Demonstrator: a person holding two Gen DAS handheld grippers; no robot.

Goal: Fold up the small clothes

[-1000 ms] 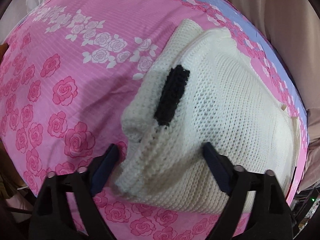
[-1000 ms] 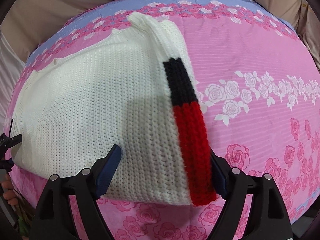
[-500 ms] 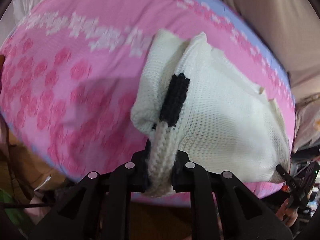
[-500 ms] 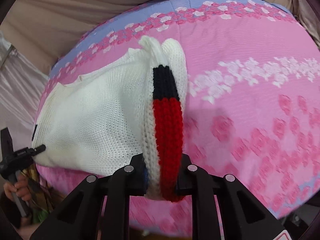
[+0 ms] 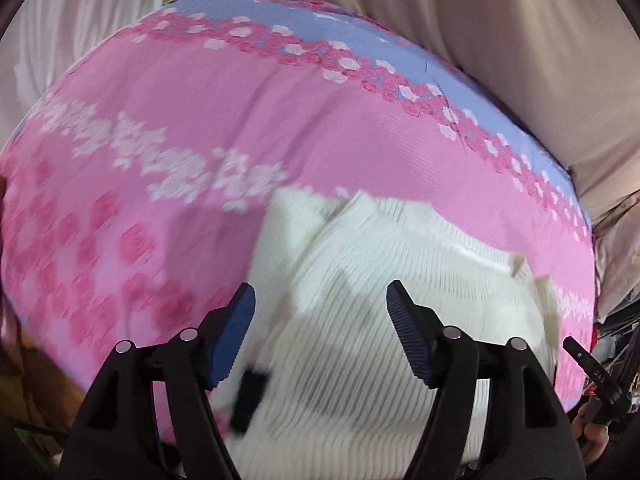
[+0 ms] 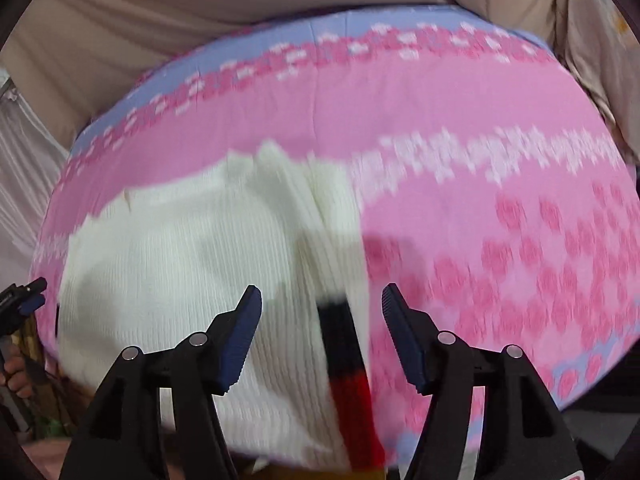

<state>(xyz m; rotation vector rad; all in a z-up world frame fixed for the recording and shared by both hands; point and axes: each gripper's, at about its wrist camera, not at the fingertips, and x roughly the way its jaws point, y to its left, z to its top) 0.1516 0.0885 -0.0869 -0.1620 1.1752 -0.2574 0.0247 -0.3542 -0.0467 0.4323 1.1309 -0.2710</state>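
Observation:
A white knit sweater (image 5: pixel 400 320) lies on the pink rose-print cover (image 5: pixel 200 100), blurred by motion. Its black band (image 5: pixel 250 396) shows low between the left fingers. My left gripper (image 5: pixel 320 320) is open and empty above the sweater's near edge. In the right wrist view the sweater (image 6: pixel 180 280) fills the lower left, and its black and red sleeve band (image 6: pixel 348 360) runs down under my right gripper (image 6: pixel 320 316), which is open and holds nothing. Each gripper's tip shows at the other view's edge.
The pink cover (image 6: pixel 480 140) has a lilac border (image 6: pixel 280 40) at the far edge, with beige cloth (image 6: pixel 160 8) behind it. A hand (image 5: pixel 592 436) holding the other gripper shows at the left view's lower right. Clutter lies past the right edge.
Both grippers were shut on the sweater's folded edge half a second ago; now both are open and the sweater has dropped onto the cover. Both views have moved nearer and higher.

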